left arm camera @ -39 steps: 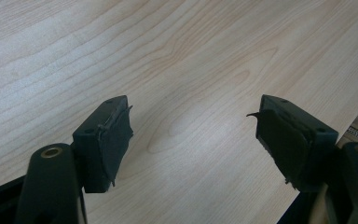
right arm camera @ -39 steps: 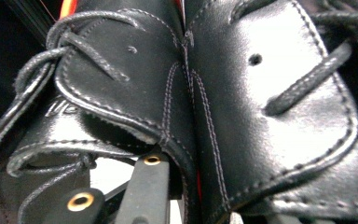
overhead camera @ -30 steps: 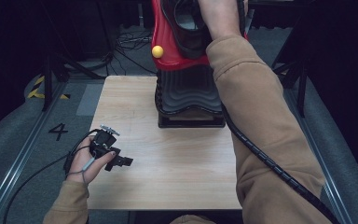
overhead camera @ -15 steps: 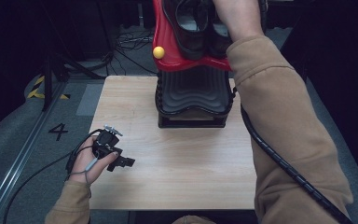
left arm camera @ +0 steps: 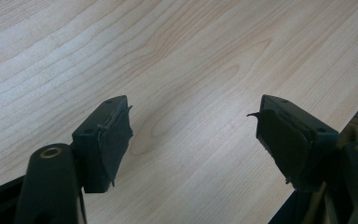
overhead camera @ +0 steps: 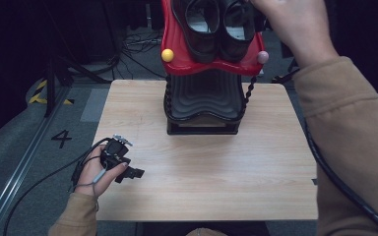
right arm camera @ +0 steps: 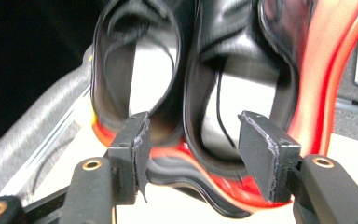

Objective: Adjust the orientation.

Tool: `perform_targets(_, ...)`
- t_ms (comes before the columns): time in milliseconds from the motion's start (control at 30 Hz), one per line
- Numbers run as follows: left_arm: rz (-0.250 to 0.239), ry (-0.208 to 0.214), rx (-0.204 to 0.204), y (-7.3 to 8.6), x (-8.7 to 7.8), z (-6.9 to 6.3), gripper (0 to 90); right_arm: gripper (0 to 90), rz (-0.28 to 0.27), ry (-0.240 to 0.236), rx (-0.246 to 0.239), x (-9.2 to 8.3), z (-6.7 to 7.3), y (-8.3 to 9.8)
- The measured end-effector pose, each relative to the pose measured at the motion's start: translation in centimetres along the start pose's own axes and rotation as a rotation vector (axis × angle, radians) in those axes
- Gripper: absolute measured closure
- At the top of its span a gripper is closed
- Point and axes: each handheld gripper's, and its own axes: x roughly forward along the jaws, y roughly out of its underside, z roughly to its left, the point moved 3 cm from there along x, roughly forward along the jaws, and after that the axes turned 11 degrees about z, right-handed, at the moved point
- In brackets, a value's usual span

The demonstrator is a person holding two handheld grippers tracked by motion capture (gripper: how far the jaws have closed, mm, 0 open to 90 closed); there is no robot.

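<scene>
**While black shoes sit on the red rack shelf, both hand-held grippers are held open**

While the left hand-held gripper [overhead camera: 128, 172] is rested on the table [overhead camera: 216, 187] at about 8 o'clock, its jaws are seen in the left gripper view spread wide over bare wood, with nothing between them. The right hand-held gripper [right arm camera: 191, 154] is raised at 12 o'clock, level with the top shelf of the shoe rack [overhead camera: 204, 105] that stands at the table's far edge. A pair of black shoes [overhead camera: 216, 24] is set side by side on the red top shelf [overhead camera: 177, 46]. The right jaws have just been opening; in the right gripper view they are parted around the heel of one shoe [right arm camera: 235, 93], with no pad pressed against it. The right hand [overhead camera: 295, 27] is seen just beside the shoes, at 1 o'clock.
</scene>
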Motion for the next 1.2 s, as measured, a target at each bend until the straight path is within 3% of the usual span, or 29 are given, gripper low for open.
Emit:
perform_targets(100, 0.004, -0.008, 0.0, 0.0, 0.0, 0.0, 26.6, 43.6, 0.006, 0.007, -0.035, -1.0, -0.8, 1.9)
perform_targets(267, 0.003, -0.011, -0.001, 0.0, -0.1, -0.2, 26.6, 43.4, -0.005, -0.017, -0.036, -2.8, -2.5, 4.8)
perform_targets(667, -0.01, -0.027, -0.008, 0.1, -0.6, -0.2, 26.2, 39.9, 0.007, -0.017, -0.068, -4.9, -6.1, 9.9)
perform_targets(833, -0.017, -0.04, -0.005, 0.1, -0.6, -0.4, 26.1, 38.6, 0.026, -0.004, -0.102, -3.9, -7.3, 11.7)
perform_targets(1200, -0.057, -0.057, -0.006, 0.6, -0.6, -0.4, 24.1, 36.8, 0.103, -0.024, -0.146, 1.4, -9.2, 15.9)
